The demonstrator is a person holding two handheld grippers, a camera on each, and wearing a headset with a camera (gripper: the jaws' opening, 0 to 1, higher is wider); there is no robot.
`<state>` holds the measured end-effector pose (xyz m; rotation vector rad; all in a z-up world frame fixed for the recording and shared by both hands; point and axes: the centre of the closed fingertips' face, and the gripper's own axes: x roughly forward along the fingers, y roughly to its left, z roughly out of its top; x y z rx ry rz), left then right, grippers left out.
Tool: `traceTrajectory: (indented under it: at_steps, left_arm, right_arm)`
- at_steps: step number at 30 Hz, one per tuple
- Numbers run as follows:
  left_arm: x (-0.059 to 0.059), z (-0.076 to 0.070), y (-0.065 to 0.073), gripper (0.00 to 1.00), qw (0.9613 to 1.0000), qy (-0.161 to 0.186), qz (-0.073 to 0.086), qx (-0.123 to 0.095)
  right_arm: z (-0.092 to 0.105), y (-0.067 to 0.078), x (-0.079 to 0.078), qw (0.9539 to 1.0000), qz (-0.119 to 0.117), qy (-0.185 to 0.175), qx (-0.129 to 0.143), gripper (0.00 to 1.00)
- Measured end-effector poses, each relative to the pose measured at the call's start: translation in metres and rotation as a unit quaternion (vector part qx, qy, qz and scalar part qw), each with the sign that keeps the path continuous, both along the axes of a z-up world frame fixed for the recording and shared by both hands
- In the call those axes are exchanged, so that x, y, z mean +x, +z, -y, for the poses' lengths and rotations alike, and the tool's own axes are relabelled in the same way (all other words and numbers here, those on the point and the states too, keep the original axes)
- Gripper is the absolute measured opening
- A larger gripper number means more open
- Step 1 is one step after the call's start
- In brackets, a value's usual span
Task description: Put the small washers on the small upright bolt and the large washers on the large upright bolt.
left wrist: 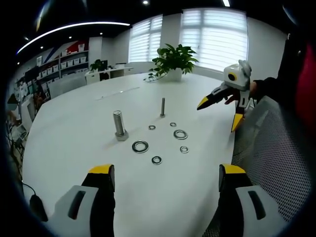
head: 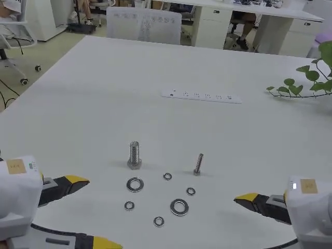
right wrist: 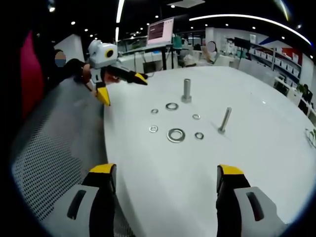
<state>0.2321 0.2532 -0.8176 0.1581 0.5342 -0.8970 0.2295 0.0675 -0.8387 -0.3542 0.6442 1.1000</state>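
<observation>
Left gripper (left wrist: 167, 173) and right gripper (right wrist: 167, 172): fingers wide open, empty. Descend steeply on a small washer (head: 167, 176) lying flat on the counter (head: 104, 93); pinch its rim and keep it level.

The worktop (head: 104, 93) is showing plain white, and the power strip (head: 201, 96) on it is showing white too. The large bolt (head: 134, 155), the small bolt (head: 198, 164), the large washers (head: 135, 184) and the small washers (head: 167, 176) are all gleaming silver-grey, the large bolt's shank showing ridged threads. The left claw (left wrist: 166, 170) and the right claw (right wrist: 165, 170) are showing white bodies, black jaws and yellow tips. The plant (head: 311, 78) is showing green leaves, and the chair (left wrist: 266, 148) is showing a grey mesh weave.
</observation>
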Motion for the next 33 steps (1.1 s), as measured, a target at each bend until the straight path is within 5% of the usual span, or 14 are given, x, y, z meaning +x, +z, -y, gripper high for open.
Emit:
traceTrajectory:
  at_steps: [18, 29, 33]
  left_arm:
    - [0.0, 0.001, -0.002, 0.87, 1.0, -0.001, -0.003, 0.003]
    - [0.001, -0.001, 0.001, 0.87, 1.0, 0.003, 0.002, -0.001]
    - [0.001, -0.001, 0.002, 0.86, 1.0, 0.004, 0.004, 0.0]
  right_arm:
    - [0.003, 0.001, 0.003, 1.0, 0.003, 0.002, -0.004, 0.83]
    - [-0.016, 0.011, 0.021, 0.9961, 0.03, 0.065, -0.052, 0.77]
    - [-0.024, 0.012, 0.026, 0.9913, 0.033, 0.101, -0.077, 0.73]
